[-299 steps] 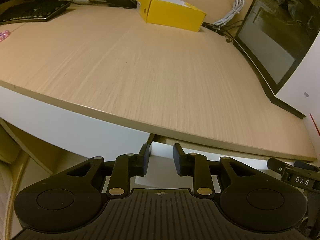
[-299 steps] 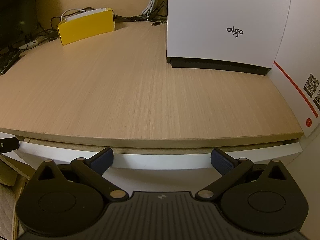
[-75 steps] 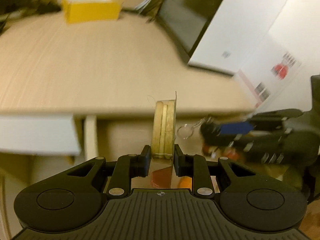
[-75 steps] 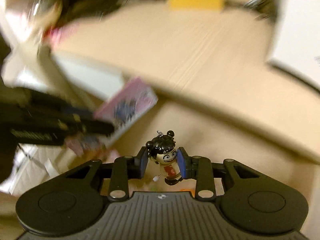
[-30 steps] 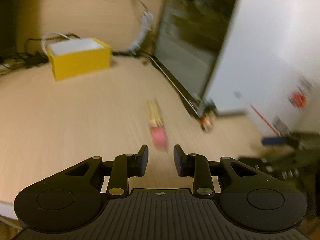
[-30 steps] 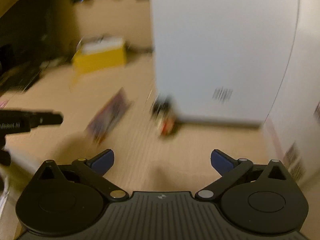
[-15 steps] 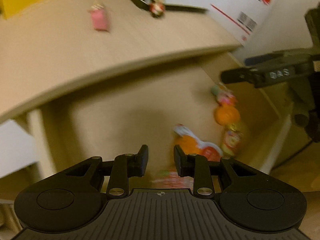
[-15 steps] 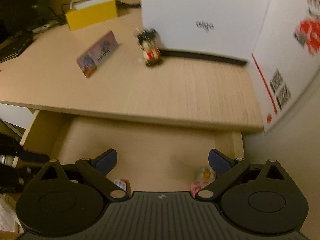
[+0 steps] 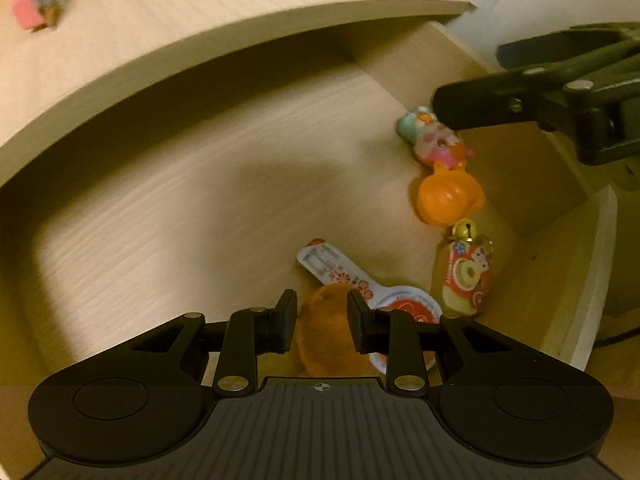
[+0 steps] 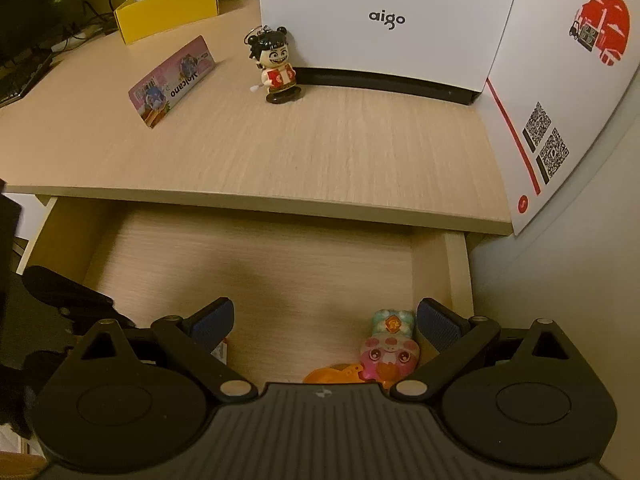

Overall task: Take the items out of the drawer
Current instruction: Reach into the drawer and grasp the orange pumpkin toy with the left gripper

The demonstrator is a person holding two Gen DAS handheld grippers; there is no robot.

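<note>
Your left gripper (image 9: 322, 322) hangs low in the drawer (image 9: 208, 184), jaws narrowly parted around the orange toy (image 9: 328, 332), not yet pinching. Your right gripper (image 10: 326, 330) is spread wide above the pink toy (image 10: 388, 354) by the right wall, lined up to drop.

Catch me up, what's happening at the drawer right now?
A person with a gripper in each hand is emptying the open drawer onto the desk. A figurine and a card already sit on the desktop. The left gripper, narrowly open, is lowered around an orange item. The right gripper hangs wide open above a pink toy. Neither holds anything yet.
</note>
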